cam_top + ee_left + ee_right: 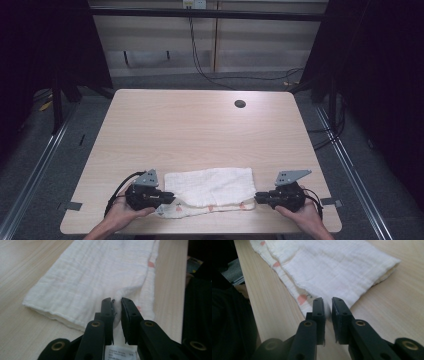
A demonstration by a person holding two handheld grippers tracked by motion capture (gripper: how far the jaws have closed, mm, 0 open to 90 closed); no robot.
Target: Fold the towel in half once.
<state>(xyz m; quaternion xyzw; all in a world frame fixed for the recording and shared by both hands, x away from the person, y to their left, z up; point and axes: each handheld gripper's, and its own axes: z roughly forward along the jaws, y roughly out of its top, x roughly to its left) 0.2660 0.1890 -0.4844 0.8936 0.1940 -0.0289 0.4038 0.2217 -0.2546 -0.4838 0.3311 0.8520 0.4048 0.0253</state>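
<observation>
Pale wood-grain table, rounded corners, with a small dark round hole near the far edge, dark curtains on both sides and grey floor around it. Near the front edge lies a folded white cloth, a soft, crinkly, gauze-like weave, pretty much rectangular. Its top layer is plain white, and the bottom layer sticks out along the near side with little pinkish-red printed spots on it. You can see the stacked layers at the folded ends, and a small printed label peeks out by the left end.

Left gripper sits at the cloth's left end, low on the table. In the left gripper view its fingers are only slightly apart, with a bunched-up bit of the cloth's edge sitting between them; can't tell if they actually press on it.

Right gripper is at the cloth's right end. In the right gripper view its fingers stand slightly parted too, tips right at the corner of the cloth, with a narrow gap between them that's too blurry to show whether they have hold of any fabric.
</observation>
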